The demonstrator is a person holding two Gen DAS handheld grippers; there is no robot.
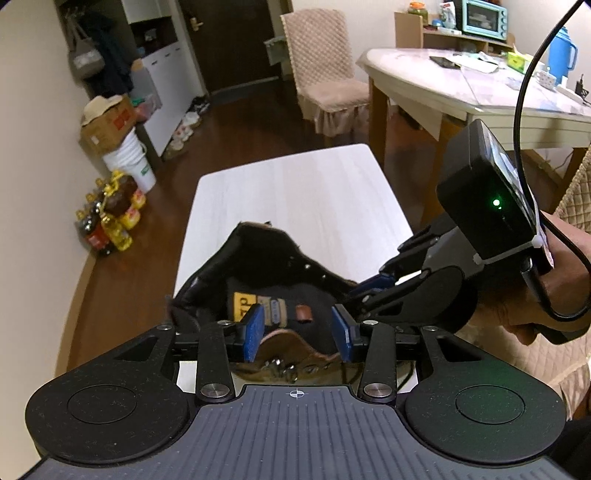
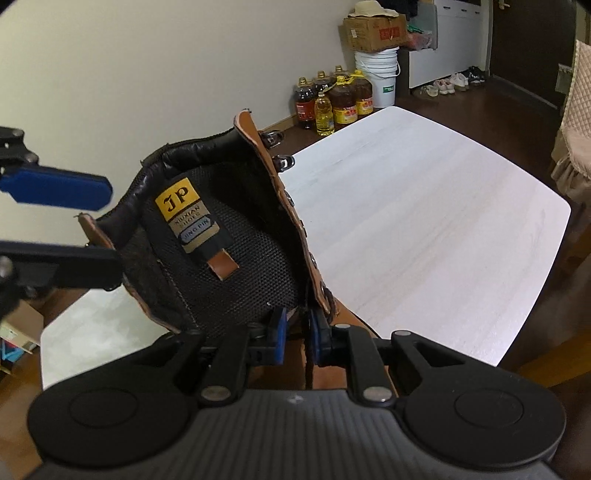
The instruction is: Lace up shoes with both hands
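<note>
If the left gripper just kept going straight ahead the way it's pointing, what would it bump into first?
Most likely the boot. The left gripper is open, its blue pads either side of the brown tongue, and straight ahead lies the black mesh lining with the yellow label. Depth is hard to judge through the fisheye.

Boot (image 2: 221,229): tan-brown leather outside, black padded collar, black mesh lining; eyelets and hooks dark metal. Tongue label (image 2: 176,201): yellow square with black letters, beige and grey-blue strips below, small brown leather tab at its end.

Left tongs (image 1: 299,332): black body, blue pads. Right tongs (image 2: 295,336): black, blue pads, ribbed dark grey housing.

Counter (image 2: 424,221): white, faint pale wood grain.

Floor (image 1: 122,295): dark brown wood.

Chair cover (image 1: 325,66): pinkish beige, quilted dot pattern.

Bucket (image 2: 380,74): white.

Oil bottles (image 2: 332,101): yellow and dark brown, red and yellow labels.

Oven (image 1: 484,18): mint.

Jug (image 1: 561,53): blue.
</note>
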